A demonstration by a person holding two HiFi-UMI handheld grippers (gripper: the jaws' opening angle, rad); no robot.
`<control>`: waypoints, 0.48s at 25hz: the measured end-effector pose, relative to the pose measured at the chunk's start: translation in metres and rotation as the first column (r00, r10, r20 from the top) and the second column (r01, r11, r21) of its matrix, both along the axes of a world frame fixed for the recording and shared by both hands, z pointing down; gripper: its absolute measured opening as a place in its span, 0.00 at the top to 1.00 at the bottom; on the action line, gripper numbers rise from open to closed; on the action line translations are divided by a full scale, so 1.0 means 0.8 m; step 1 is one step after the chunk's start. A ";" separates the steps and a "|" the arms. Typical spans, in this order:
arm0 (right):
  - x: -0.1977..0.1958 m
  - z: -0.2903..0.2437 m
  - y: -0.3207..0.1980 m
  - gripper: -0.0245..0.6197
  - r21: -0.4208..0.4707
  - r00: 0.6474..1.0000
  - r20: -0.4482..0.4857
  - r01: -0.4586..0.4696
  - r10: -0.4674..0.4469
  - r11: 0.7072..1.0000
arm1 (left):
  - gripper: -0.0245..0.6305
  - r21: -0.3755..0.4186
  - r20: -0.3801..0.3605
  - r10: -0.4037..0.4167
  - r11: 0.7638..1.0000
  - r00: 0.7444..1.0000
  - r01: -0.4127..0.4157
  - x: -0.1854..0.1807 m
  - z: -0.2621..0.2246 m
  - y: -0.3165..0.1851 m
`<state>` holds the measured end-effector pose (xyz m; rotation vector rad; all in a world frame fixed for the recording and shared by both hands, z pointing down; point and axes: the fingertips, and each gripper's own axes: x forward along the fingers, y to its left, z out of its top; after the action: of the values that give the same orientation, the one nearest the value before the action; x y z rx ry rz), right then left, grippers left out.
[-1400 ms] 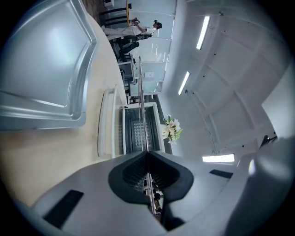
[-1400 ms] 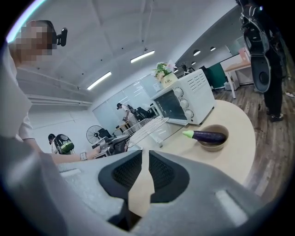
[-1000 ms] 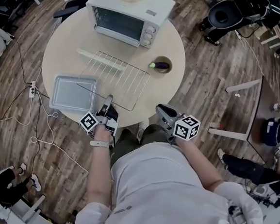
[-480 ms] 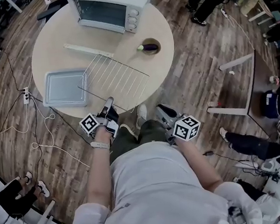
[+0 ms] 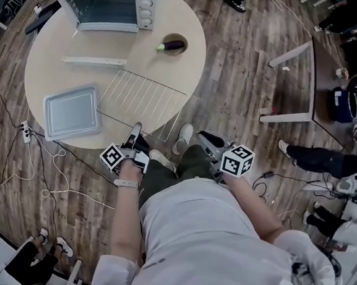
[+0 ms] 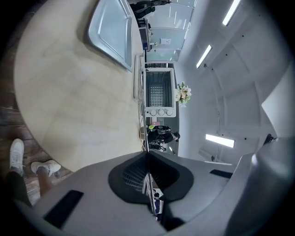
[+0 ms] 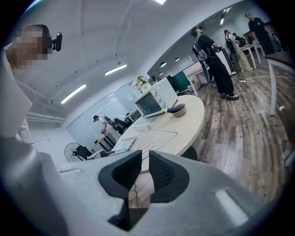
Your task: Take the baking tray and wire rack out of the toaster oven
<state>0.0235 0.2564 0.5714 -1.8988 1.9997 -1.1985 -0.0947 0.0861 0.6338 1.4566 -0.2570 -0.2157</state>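
Note:
The wire rack (image 5: 142,101) lies on the round table (image 5: 47,63), its near corner hanging over the table's front edge. My left gripper (image 5: 137,128) is shut on the rack's front wire; in the left gripper view that wire (image 6: 140,115) runs straight in between the closed pads of the gripper (image 6: 147,154). The baking tray (image 5: 71,112) rests flat at the table's left. The toaster oven (image 5: 108,8) stands at the far side. My right gripper (image 5: 204,136) hangs off the table over the floor, empty, its pads (image 7: 145,154) a narrow slit apart.
A pale strip-shaped tray (image 5: 94,60) lies in front of the oven. A bowl with an eggplant (image 5: 173,45) sits at the table's right. A power strip and cables (image 5: 25,130) trail on the floor at left. A white frame (image 5: 285,86) stands at right, with people around.
I have backed away from the table, so it sits farther up in view. The rack, held in the left gripper, has slid off the strip tray and now overhangs the table's front edge.

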 end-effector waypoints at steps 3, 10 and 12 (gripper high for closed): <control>0.002 0.003 0.006 0.89 -0.009 1.000 0.007 -0.014 0.014 1.000 | 0.96 0.001 0.032 0.013 1.000 0.999 -0.013 0.001 0.010 0.000; 0.023 -0.006 -0.002 0.89 -0.014 1.000 0.008 0.009 -0.009 1.000 | 0.96 0.068 0.288 0.048 0.995 0.956 -0.071 -0.013 0.052 -0.013; 0.032 -0.009 -0.009 0.89 -0.009 1.000 0.004 0.017 -0.017 1.000 | 0.96 0.074 0.330 0.038 0.995 0.943 -0.066 -0.014 0.056 -0.020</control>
<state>0.0493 0.2491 0.5643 -1.8857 2.0162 -1.2173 -0.1056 0.0705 0.6784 1.5790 -0.4836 0.0629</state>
